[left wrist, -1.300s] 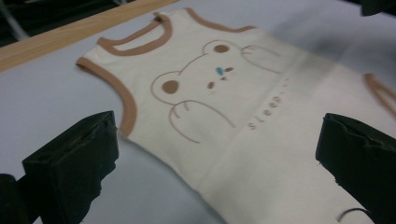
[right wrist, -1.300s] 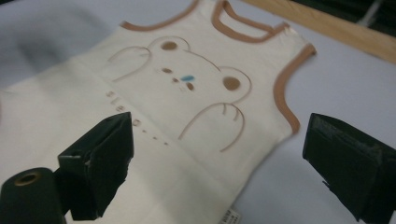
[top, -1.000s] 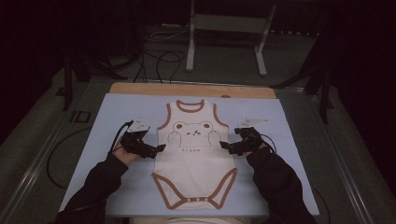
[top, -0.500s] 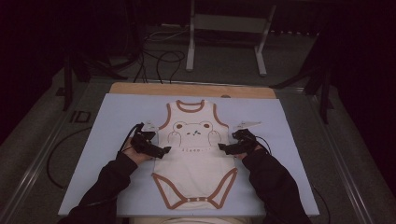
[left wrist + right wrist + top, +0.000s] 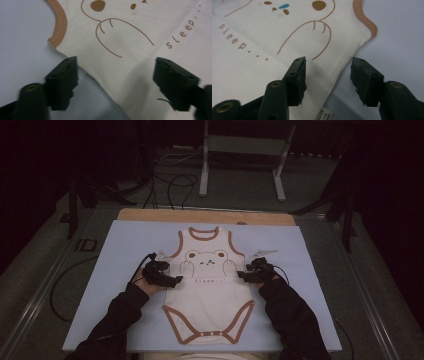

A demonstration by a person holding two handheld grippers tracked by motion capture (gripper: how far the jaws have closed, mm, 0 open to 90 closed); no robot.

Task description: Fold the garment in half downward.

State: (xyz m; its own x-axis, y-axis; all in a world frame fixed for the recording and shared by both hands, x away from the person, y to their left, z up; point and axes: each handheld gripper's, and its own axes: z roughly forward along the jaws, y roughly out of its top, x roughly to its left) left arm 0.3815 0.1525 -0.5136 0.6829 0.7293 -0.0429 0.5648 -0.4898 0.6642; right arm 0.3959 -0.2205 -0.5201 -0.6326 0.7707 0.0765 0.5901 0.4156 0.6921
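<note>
A cream baby bodysuit [image 5: 207,285] with brown trim and a bear print lies flat on the pale blue mat [image 5: 120,250]. My left gripper [image 5: 174,280] is low at its left side edge, just below the armhole. In the left gripper view the jaws [image 5: 115,65] straddle that edge of the bodysuit [image 5: 120,27], one over the mat, one over the cloth. My right gripper [image 5: 243,275] mirrors this at the right side edge, and its jaws [image 5: 329,62] straddle the seam of the bodysuit [image 5: 262,62]. Both pairs of jaws have just been closing, with a gap still left around the fabric.
A wooden board edge [image 5: 150,214] borders the mat's far side. Beyond it stand a metal frame [image 5: 240,150] and loose cables [image 5: 170,182] on the floor. A care label [image 5: 323,115] pokes out of the side seam near my right gripper.
Both grippers have sunk toward the mat and edged inward onto the bodysuit's side edges. Their jaws stand narrower than before. The bodysuit has not shifted.
</note>
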